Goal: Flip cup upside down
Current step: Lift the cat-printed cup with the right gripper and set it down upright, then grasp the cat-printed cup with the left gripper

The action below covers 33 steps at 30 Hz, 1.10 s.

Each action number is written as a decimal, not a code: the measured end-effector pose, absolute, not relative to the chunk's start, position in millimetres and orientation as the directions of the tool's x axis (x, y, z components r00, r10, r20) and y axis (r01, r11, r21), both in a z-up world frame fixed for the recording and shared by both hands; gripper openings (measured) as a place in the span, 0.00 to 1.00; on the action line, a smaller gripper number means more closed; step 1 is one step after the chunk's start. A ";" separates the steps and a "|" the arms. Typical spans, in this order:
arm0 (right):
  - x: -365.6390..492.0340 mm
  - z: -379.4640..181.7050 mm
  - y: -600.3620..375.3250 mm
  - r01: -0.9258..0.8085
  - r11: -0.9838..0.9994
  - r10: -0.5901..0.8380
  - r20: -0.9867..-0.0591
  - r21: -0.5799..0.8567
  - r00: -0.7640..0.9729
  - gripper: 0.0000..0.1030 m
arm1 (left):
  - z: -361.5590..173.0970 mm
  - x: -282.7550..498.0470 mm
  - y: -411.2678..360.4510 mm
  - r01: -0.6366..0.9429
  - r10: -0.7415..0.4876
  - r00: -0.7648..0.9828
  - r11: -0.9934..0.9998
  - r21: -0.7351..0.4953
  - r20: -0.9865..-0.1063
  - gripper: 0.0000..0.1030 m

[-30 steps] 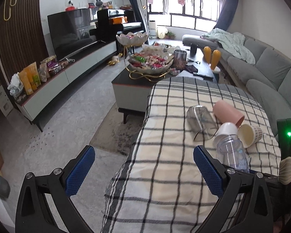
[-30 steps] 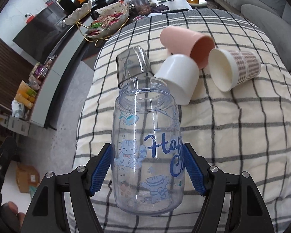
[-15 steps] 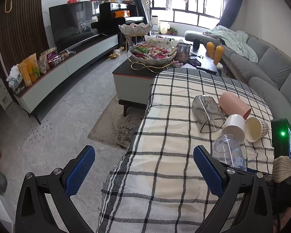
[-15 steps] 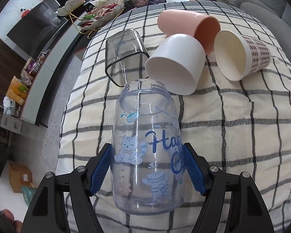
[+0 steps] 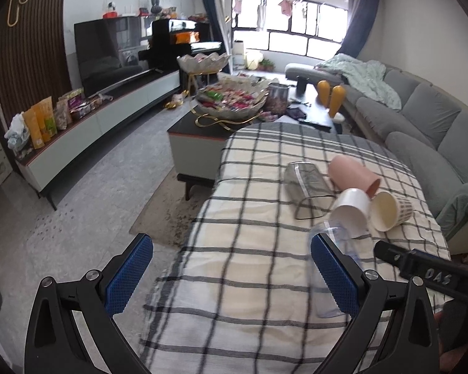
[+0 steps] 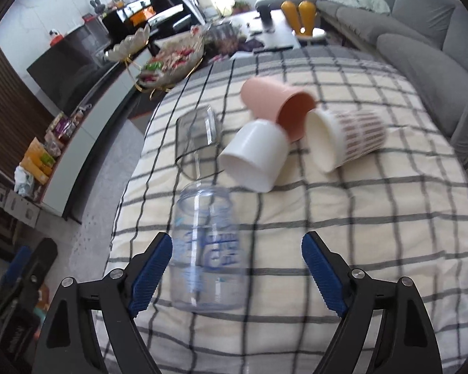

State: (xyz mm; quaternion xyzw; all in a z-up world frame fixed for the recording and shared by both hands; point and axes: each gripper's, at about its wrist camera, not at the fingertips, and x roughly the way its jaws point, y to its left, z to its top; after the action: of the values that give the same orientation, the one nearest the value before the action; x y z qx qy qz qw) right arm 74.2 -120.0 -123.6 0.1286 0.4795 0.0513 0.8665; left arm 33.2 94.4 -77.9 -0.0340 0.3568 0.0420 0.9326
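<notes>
In the left wrist view, the left gripper (image 5: 231, 275) is hovering with its jaws standing wide apart and holding nothing, above the near left part of the checked cloth (image 5: 249, 280) that is covering the worktop. The clear cup (image 5: 337, 249) is showing only partly here, behind the blue pad on the right, and beside it part of the right gripper's black body is carrying pale letters that seem to read "DAS" (possibly cut off at the start). Further toward the worktop's right edge, a smoky clear cup (image 5: 309, 184), a pink cup (image 5: 354, 176), a white cup (image 5: 351, 210) and a patterned cup (image 5: 390, 210) are lying on their sides, touching in a cluster. In the right wrist view, the right gripper (image 6: 237, 275) is open wide and gripping nothing; the clear cup (image 6: 207, 249) is sitting between its fingers, close against the left pad (image 6: 151, 271) and apart from the right one, with its open mouth pointing toward the cluster. Motion blur is making it hard to tell whether the cup is resting or tipping. Blue printing on it is too smeared to read. The step in hand looks like a release partway through the flip; next, the cup's mouth needs seating flat on the cloth.
</notes>
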 end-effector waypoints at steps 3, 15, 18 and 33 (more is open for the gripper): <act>62.5 -108.7 -137.2 0.041 0.973 0.163 -0.802 0.227 0.575 0.83 | -81.9 27.7 77.3 -0.078 0.022 0.755 0.995 -0.056 -0.655 1.00; 12.8 -88.2 -213.9 0.162 0.984 -0.050 -0.739 0.080 0.672 0.88 | -122.2 7.4 -16.2 0.066 -0.066 0.847 0.998 -0.018 -0.528 1.00; 15.2 -96.0 -233.5 0.214 0.968 -0.041 -0.759 0.131 0.650 0.88 | -134.5 11.9 -28.0 0.058 -0.050 0.835 0.998 -0.002 -0.549 1.00; 24.6 -119.5 -260.9 0.292 0.933 -0.016 -0.786 0.210 0.618 0.88 | -189.6 45.8 -44.5 -0.134 0.150 0.797 0.988 0.070 -0.585 0.97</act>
State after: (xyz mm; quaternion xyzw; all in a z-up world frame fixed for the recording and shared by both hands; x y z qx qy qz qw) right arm 24.6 -260.9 -119.5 0.1605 0.4284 -0.0870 0.8850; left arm 45.8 -44.5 -189.6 0.0126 0.3094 0.0750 0.9479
